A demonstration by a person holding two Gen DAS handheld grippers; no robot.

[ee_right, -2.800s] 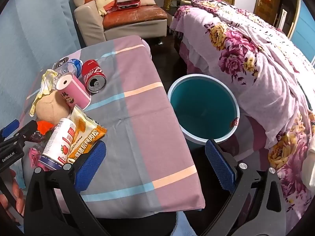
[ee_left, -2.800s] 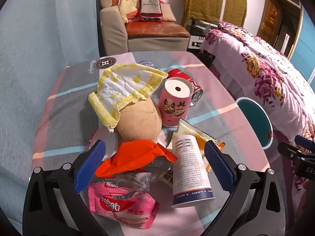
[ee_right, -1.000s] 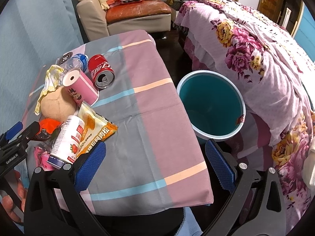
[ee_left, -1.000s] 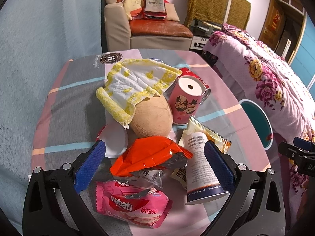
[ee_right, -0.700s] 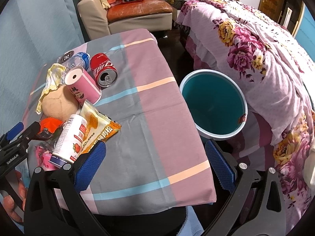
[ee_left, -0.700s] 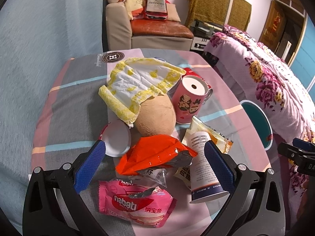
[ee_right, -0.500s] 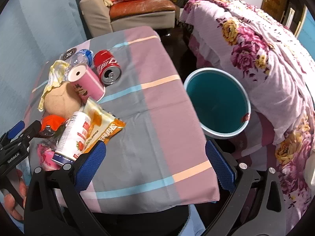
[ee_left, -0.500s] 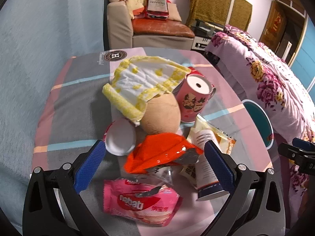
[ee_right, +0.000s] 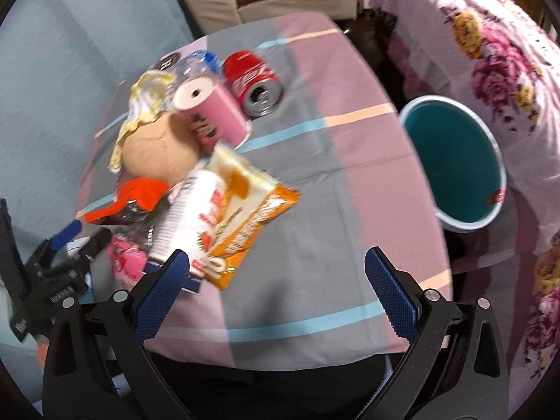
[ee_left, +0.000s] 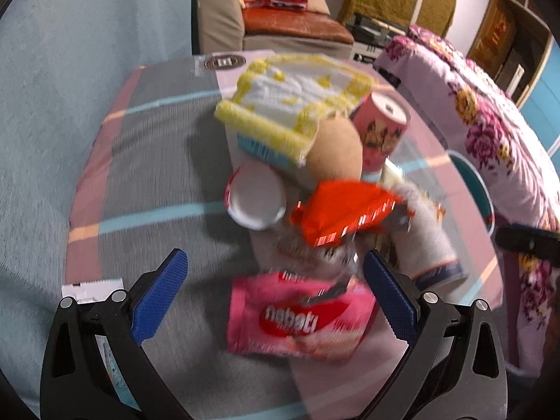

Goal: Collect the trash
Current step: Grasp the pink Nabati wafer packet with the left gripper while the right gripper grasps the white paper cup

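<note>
The left claw (ee_left: 273, 280) is wide open and empty, above the pink wrapper (ee_left: 297, 318) low in the frame. The right claw (ee_right: 276, 273) is wide open and empty too.

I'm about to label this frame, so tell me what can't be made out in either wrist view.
- Left wrist view: motion blur smears the print on the white can; only "nabati" on the pink wrapper reads.
- Left wrist view: the bin is cut to a sliver by the table edge.
- Right wrist view: the clear bottle is mostly hidden behind the pink tube and blurred.
- Right wrist view: the bin floor is not clearly seen.
</note>
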